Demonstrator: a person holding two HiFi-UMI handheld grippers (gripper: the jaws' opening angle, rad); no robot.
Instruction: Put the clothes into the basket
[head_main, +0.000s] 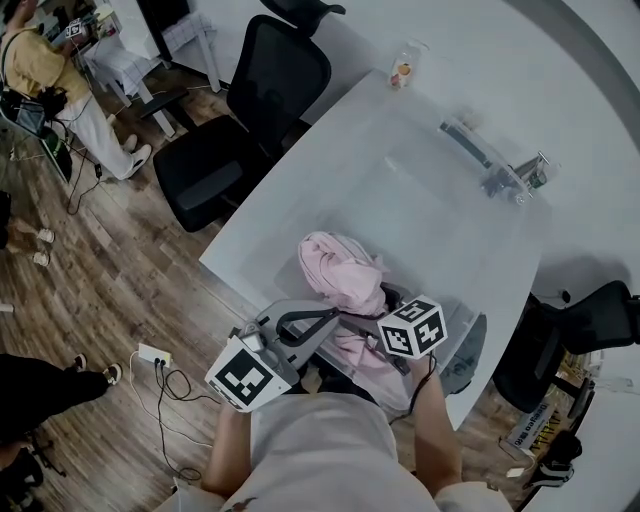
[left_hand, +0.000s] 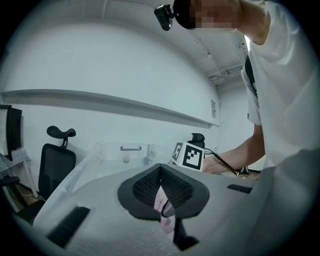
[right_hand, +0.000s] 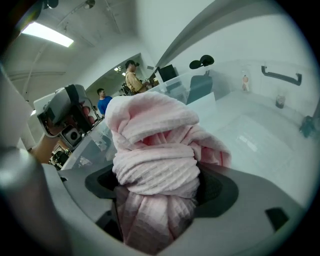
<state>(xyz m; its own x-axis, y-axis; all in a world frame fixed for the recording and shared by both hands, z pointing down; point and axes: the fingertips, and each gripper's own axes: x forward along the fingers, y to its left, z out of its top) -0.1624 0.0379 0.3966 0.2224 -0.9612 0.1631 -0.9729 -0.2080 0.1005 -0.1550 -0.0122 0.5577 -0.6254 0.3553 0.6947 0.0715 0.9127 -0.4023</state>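
A bunched pink cloth (head_main: 340, 270) lies at the near edge of the white table (head_main: 300, 190). My right gripper (head_main: 378, 305) is shut on a thick roll of it, and the pink cloth (right_hand: 155, 150) fills the wide jaws of the right gripper (right_hand: 157, 187) in its own view. My left gripper (head_main: 325, 325) comes in from the left. In the left gripper view, a thin fold of the pink cloth (left_hand: 163, 202) is pinched in the closed jaws of the left gripper (left_hand: 160, 175). A clear plastic basket (head_main: 450, 230) stands on the table just beyond the cloth.
A black office chair (head_main: 240, 110) stands at the table's far left side, another chair (head_main: 590, 320) at the right. A small bottle (head_main: 403, 70) sits near the far table corner. A grey cloth (head_main: 465, 360) hangs at the near right edge. A person (head_main: 50, 70) stands far left.
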